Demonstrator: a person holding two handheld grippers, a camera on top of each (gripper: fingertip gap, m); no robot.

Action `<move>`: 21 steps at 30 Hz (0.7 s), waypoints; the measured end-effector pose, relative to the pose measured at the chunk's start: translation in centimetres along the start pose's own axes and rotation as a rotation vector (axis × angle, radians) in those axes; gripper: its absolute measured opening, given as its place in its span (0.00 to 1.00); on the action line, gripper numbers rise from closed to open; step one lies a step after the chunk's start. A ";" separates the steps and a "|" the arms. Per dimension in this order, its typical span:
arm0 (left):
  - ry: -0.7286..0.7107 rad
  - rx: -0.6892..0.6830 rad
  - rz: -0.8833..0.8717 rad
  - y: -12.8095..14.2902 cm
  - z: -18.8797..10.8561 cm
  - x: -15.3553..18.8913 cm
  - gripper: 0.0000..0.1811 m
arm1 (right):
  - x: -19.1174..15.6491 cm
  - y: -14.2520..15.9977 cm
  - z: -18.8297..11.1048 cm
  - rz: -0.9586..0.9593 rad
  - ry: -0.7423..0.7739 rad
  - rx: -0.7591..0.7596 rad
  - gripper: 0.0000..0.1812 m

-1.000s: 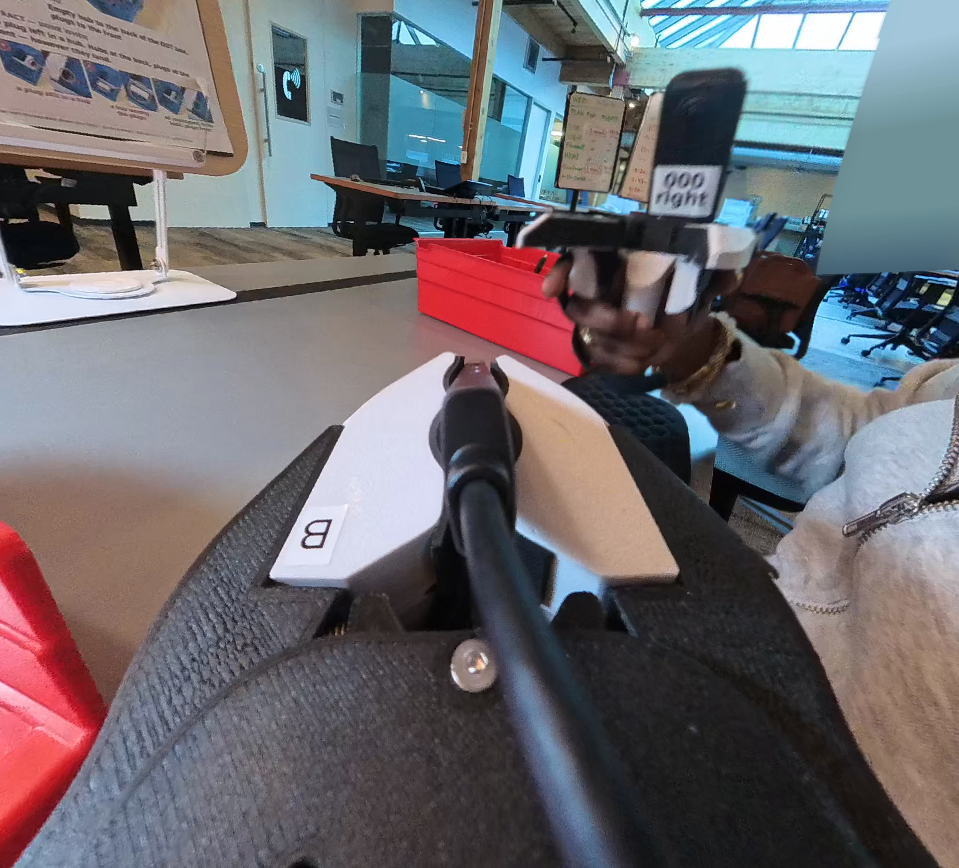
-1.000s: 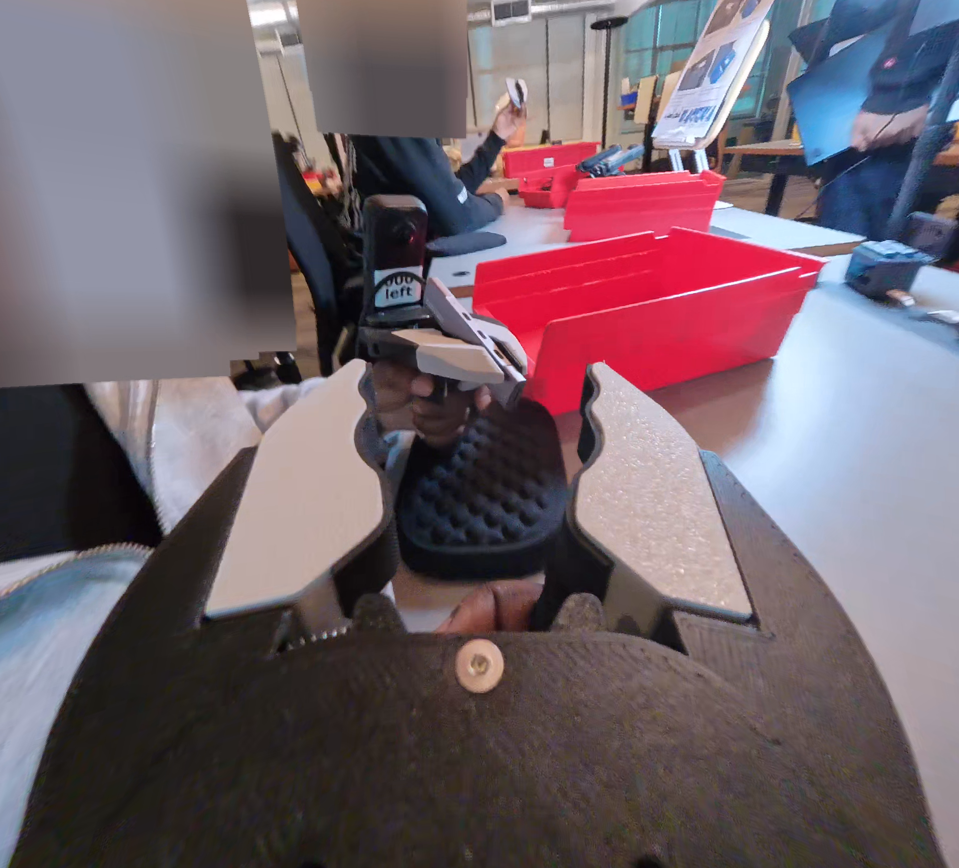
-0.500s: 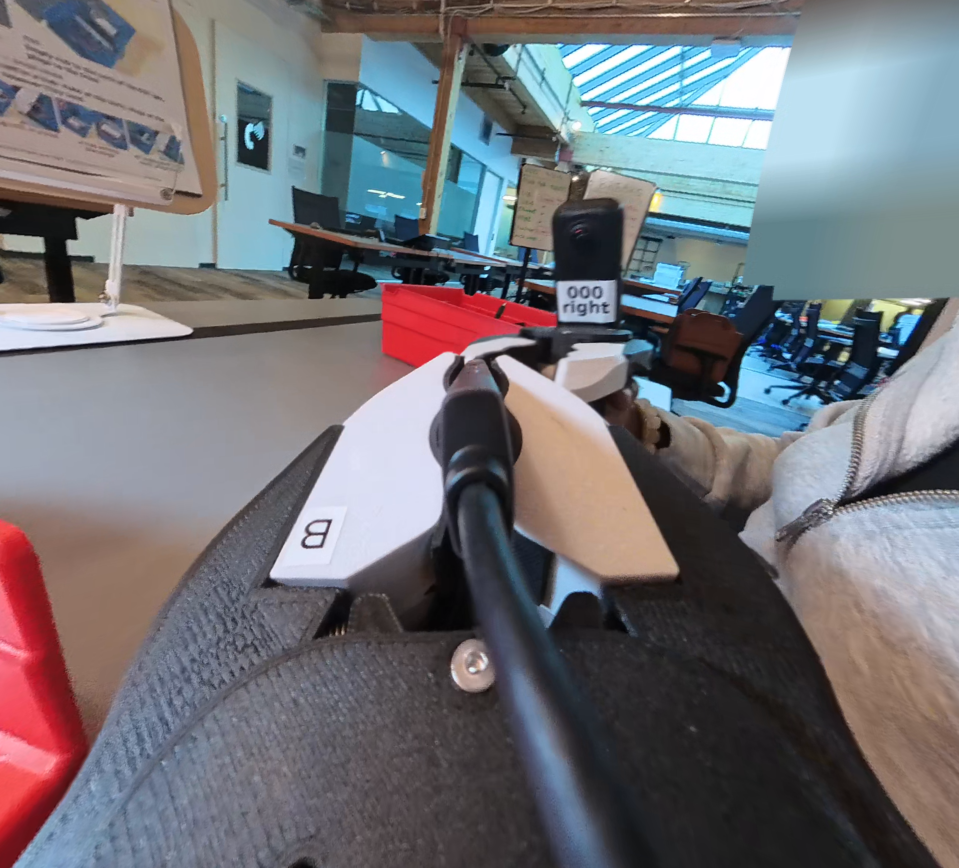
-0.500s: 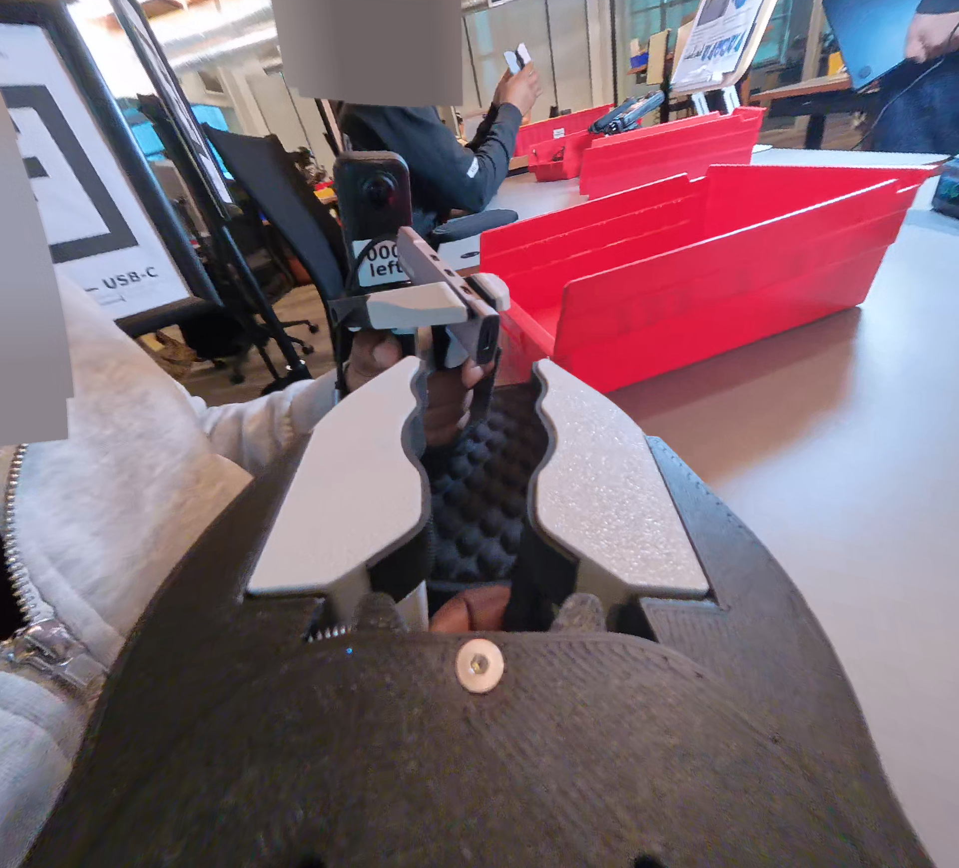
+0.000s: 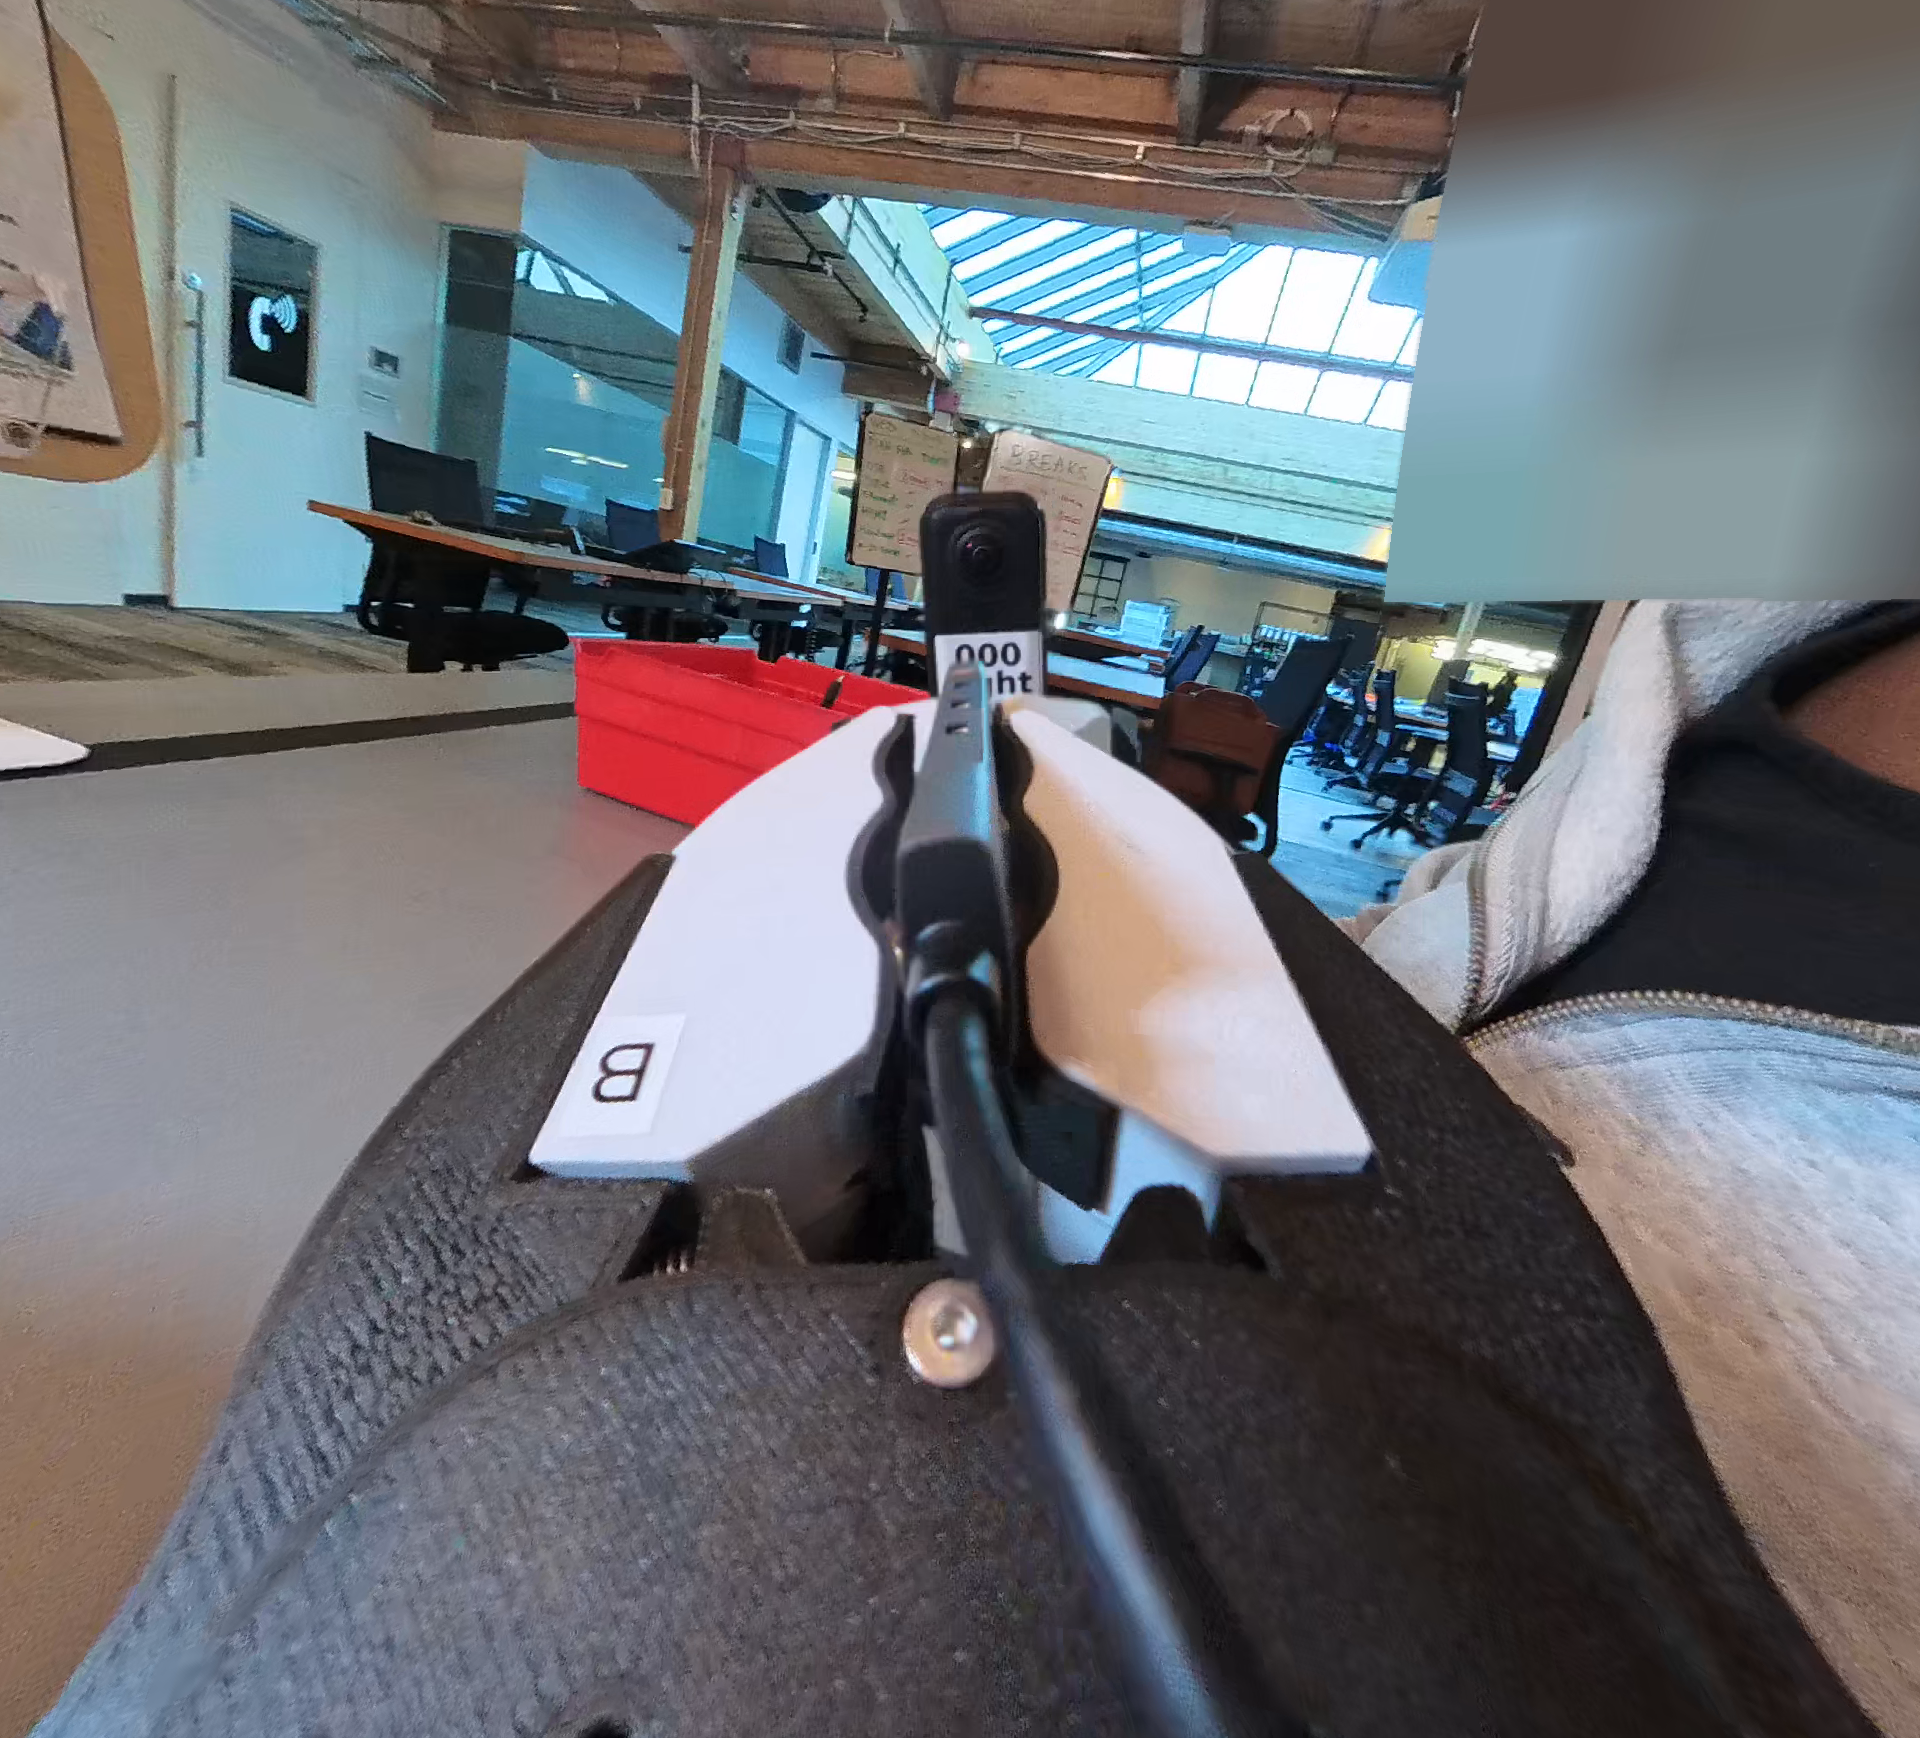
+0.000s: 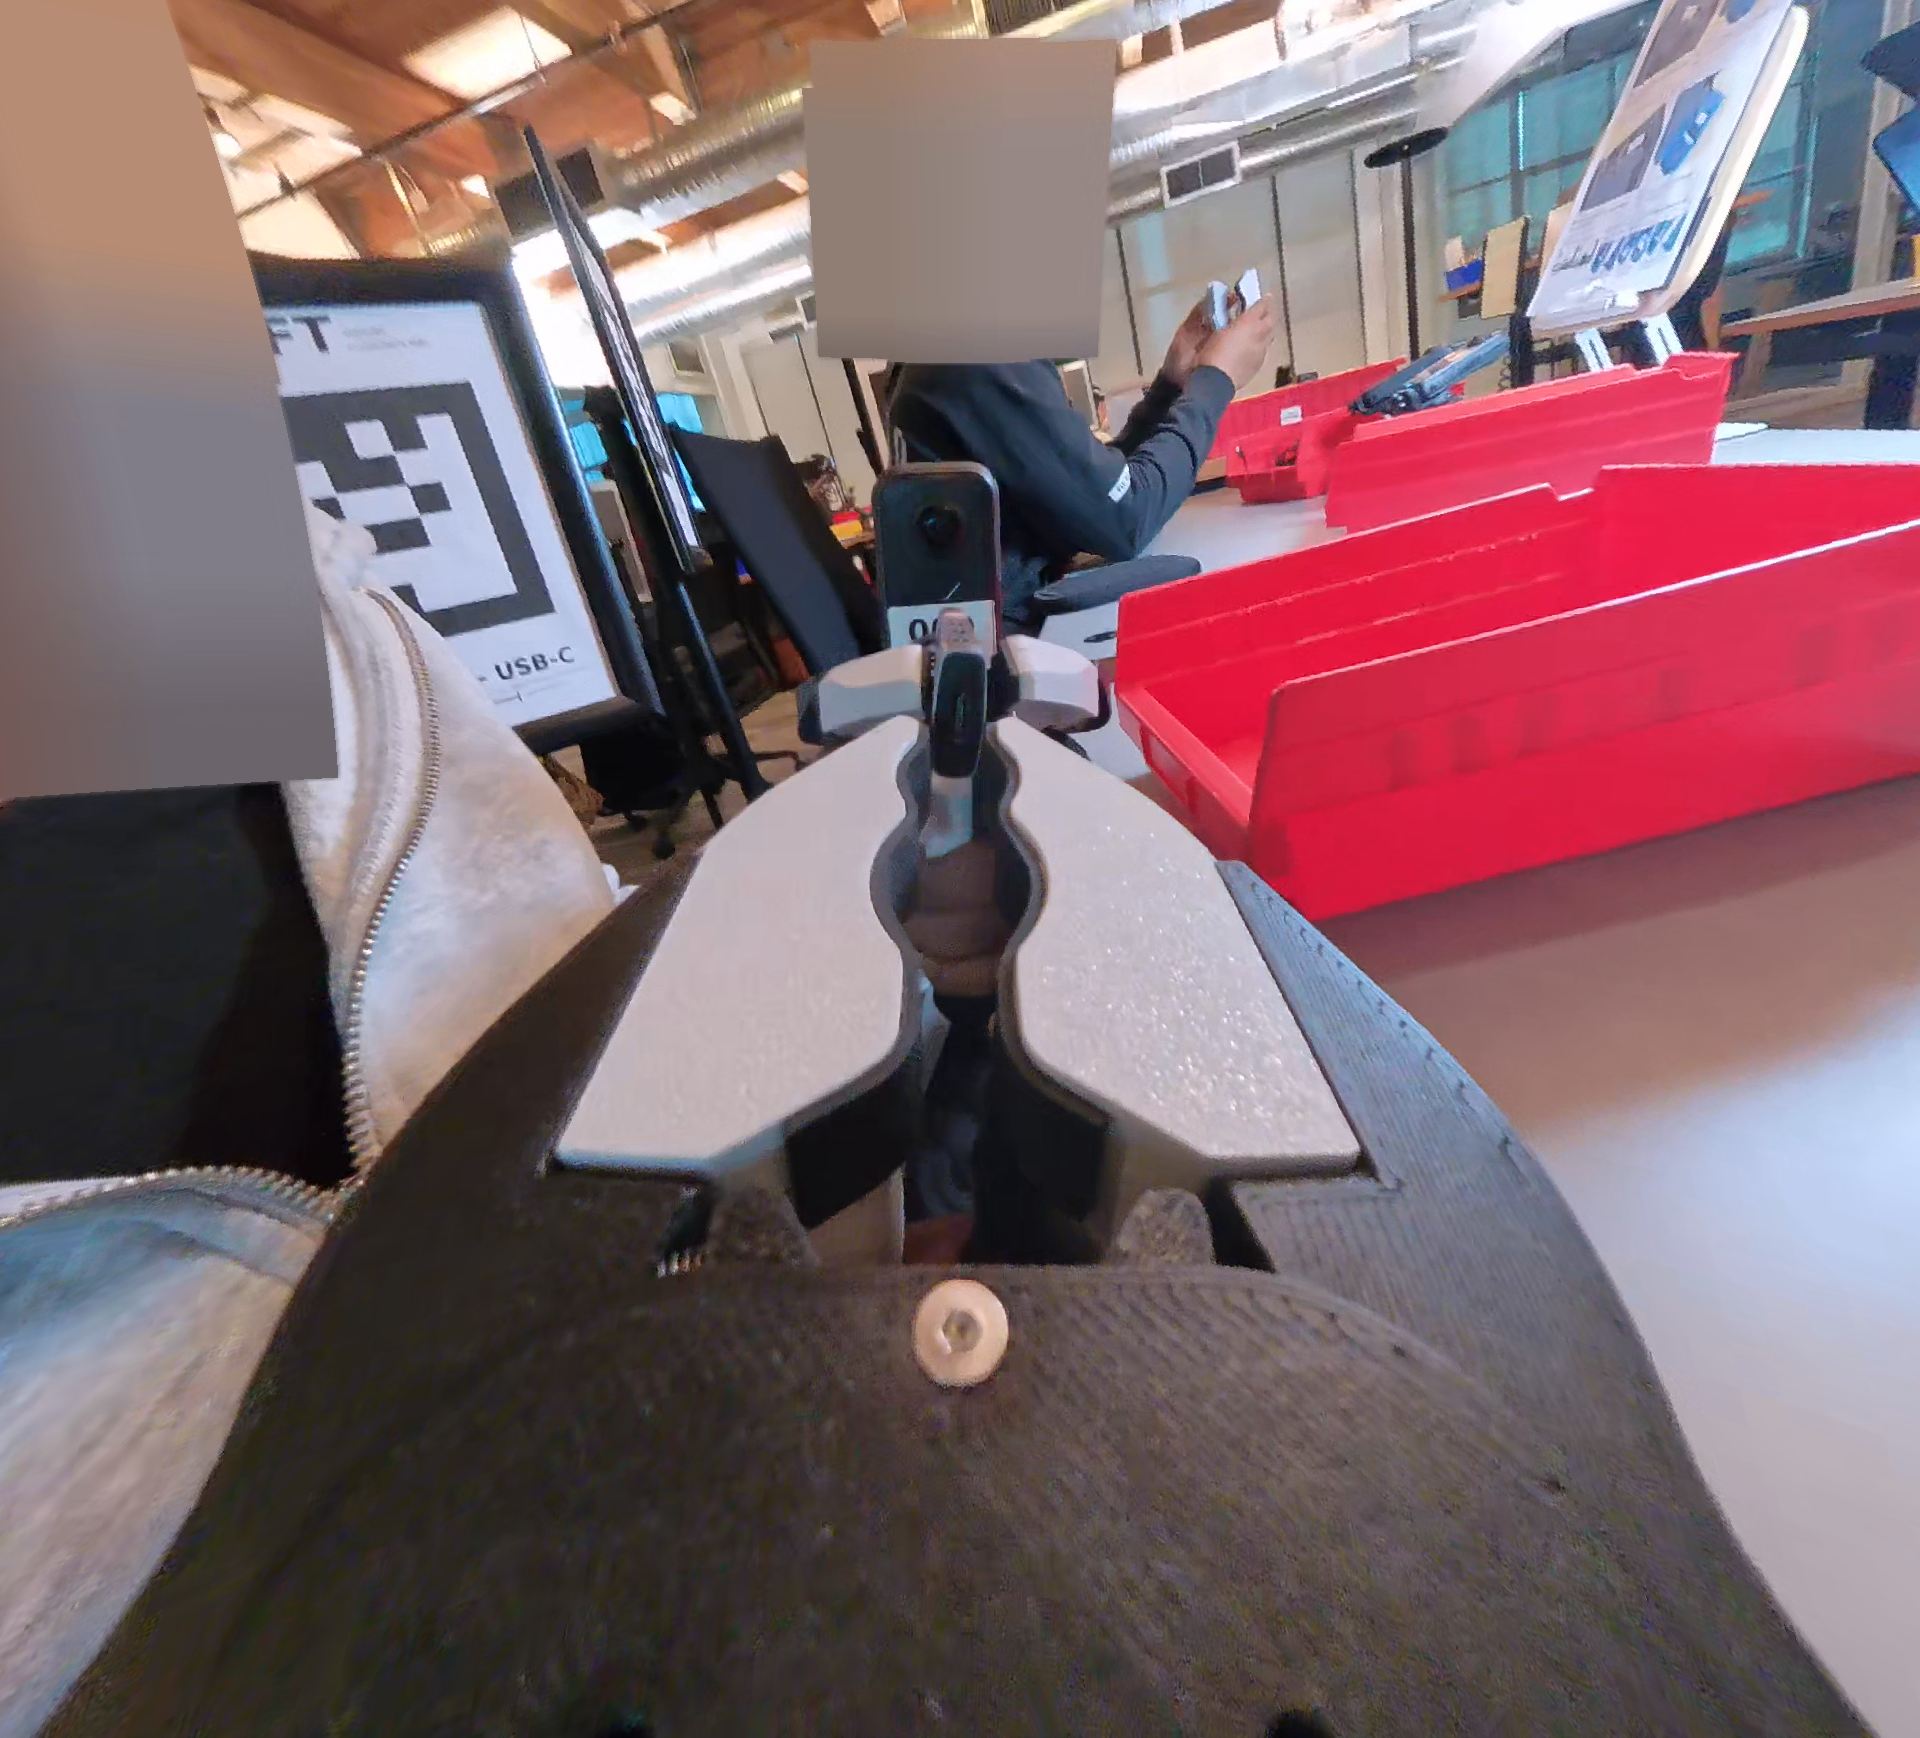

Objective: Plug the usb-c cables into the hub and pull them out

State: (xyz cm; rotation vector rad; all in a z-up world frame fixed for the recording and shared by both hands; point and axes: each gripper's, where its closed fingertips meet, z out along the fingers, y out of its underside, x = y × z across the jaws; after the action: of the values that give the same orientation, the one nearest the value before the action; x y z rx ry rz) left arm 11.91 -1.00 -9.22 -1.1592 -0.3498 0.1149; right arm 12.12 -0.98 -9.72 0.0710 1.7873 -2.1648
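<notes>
Open-plan office, timber ceiling, skylights at the back. You're working over a grey table [image 5: 260, 909] with a red bin [image 5: 707, 712] on it in the left wrist view and larger red bins [image 6: 1558, 680] to the right in the right wrist view. Another person [image 6: 1060, 462] in a dark top sits beyond the table, hands raised holding something small. A framed sign with a black-and-white marker [image 6: 426, 493] stands at your left side in the right wrist view. Your grey zip hoodie [image 5: 1714, 1169] fills the right edge of the left wrist view.

Your left gripper [image 5: 951, 753] is clamped on the hub [image 5: 961, 805]: a slim dark grey body held edge-on between the two white fingers [image 5: 769, 961], which press it on both sides. Its black cable [image 5: 1018, 1273] runs back from the hub's near end, over the gripper body toward the camera. The hub's far tip sticks out past the fingertips, pointing at your right gripper.

Your right gripper [image 6: 958, 753] faces the left one head-on, both raised above the table. Its jaws are nearly closed, only a narrow wavy gap left. A small dark connector end [image 6: 958, 712] sits right at that gap's tip, just in front of the left gripper's fingers. Can't tell whether your right fingers actually pinch it or it's only lined up between them. Whether a plug is seated in the hub isn't visible either
</notes>
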 end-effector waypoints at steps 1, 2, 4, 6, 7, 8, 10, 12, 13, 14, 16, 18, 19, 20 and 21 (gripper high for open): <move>-0.009 -0.024 0.015 0.2 0.0 -0.1 0.09 | 0.0 -0.1 -0.2 0.006 -0.002 0.002 0.04; -0.013 -0.043 0.032 0.3 0.0 0.0 0.08 | 0.0 0.0 -0.2 -0.002 0.001 -0.005 0.04; -0.001 -0.037 0.044 0.1 -0.1 0.3 0.07 | -0.2 0.2 -0.2 -0.027 0.003 -0.015 0.04; 0.014 -0.033 0.023 0.1 -0.1 0.4 0.06 | -0.1 0.2 -0.2 -0.032 0.006 -0.019 0.04; 0.013 -0.034 0.014 0.1 -0.1 0.3 0.06 | 0.0 0.2 -0.3 -0.031 0.010 -0.022 0.04; 0.008 -0.034 0.011 0.2 -0.1 0.2 0.06 | 0.1 0.3 -0.3 -0.036 0.020 -0.023 0.05; 0.004 -0.039 0.008 0.4 -0.1 0.1 0.06 | 0.1 0.3 -0.3 -0.044 0.026 -0.009 0.08; 0.020 -0.064 0.000 1.0 0.0 0.3 0.06 | -0.2 0.3 -0.2 -0.039 0.005 -0.009 0.06; 0.031 -0.060 -0.005 1.1 0.1 0.5 0.06 | -0.2 0.4 -0.2 -0.045 0.008 -0.013 0.05; 0.026 -0.057 -0.005 1.1 0.1 0.5 0.06 | -0.1 0.4 -0.3 -0.044 0.010 -0.019 0.05; 0.031 -0.062 -0.005 1.2 0.2 0.5 0.06 | -0.2 0.4 -0.4 -0.044 0.005 -0.023 0.05; 0.042 -0.064 0.002 1.1 0.3 0.7 0.06 | -0.5 0.2 -0.5 -0.065 0.000 -0.015 0.05; 0.040 -0.067 0.011 1.1 0.3 0.8 0.06 | -0.6 0.1 -0.5 -0.063 -0.005 -0.012 0.05; 0.031 -0.074 0.021 1.1 0.2 0.6 0.08 | -0.6 0.1 -0.5 -0.058 -0.007 -0.012 0.05; 0.021 -0.087 0.033 1.2 0.2 0.5 0.09 | -0.6 0.2 -0.5 -0.057 -0.008 -0.013 0.05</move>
State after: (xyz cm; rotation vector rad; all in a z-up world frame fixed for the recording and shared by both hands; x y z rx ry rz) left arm 12.45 -0.24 -10.18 -1.2514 -0.3196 0.1169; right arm 12.63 -0.36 -9.85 0.0085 1.8206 -2.1892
